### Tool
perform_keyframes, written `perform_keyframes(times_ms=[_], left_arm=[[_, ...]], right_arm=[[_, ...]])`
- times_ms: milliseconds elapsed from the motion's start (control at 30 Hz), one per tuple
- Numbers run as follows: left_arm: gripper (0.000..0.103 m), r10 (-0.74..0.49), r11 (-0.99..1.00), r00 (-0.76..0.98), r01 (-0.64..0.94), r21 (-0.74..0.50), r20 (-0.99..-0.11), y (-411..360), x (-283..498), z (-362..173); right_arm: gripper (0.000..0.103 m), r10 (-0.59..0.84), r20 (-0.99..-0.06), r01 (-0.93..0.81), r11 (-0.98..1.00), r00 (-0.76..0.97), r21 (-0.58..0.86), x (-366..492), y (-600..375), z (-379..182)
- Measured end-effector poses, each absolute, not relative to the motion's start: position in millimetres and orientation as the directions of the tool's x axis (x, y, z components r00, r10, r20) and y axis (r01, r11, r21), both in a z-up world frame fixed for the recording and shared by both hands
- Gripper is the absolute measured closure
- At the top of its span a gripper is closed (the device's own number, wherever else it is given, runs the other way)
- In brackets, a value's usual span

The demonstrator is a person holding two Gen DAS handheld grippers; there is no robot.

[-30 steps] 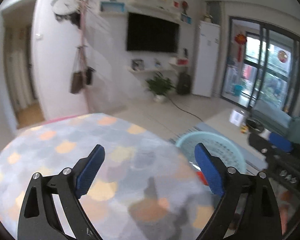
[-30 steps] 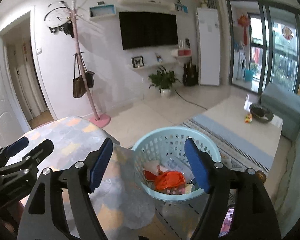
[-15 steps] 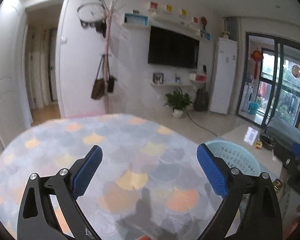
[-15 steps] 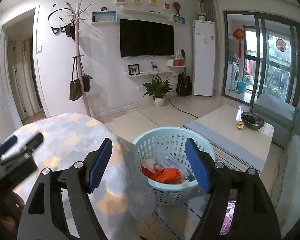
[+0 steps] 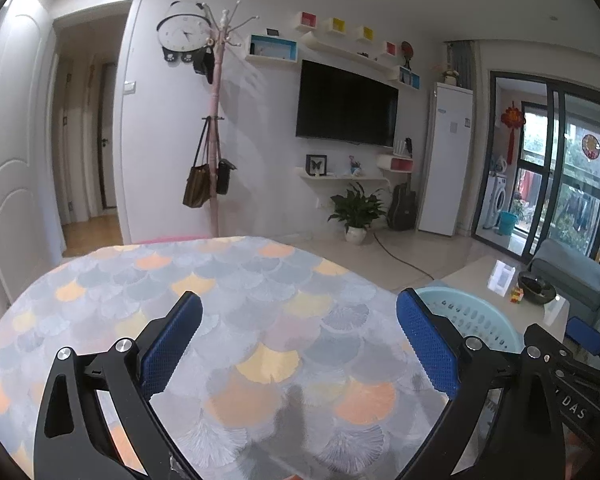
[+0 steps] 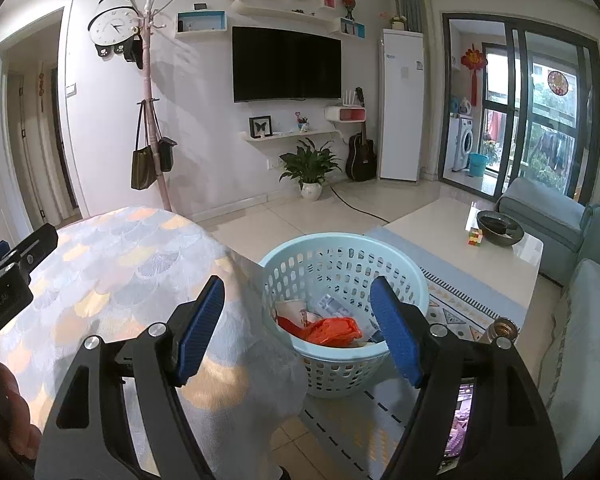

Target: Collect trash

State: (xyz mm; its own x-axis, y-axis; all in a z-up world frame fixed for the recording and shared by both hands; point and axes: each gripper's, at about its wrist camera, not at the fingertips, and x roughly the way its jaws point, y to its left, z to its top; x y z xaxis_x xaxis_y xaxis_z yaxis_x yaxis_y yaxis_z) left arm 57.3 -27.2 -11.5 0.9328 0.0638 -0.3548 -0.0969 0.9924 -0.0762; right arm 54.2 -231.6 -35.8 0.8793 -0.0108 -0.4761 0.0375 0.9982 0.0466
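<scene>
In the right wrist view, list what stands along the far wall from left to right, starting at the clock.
Wall clock → pink coat stand with hanging bags → television → potted plant → guitar → tall white cabinet → glass sliding door.

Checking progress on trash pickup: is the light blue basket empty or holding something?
Holding something. The light blue perforated plastic basket contains an orange plastic bag, a paper cup and wrappers.
</scene>
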Motion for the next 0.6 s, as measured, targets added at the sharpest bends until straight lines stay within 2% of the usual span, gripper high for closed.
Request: perform_keyframes(times_ms=[600], left_arm=[[0.008,0.069,0.993,0.929,-0.1,-0.068,-0.363,-29.1,56.4,-13.0]], right_arm=[[0.03,-0.016,-0.5,0.05,0.997,0.866,0.055,60.1,-239.9,-39.7]])
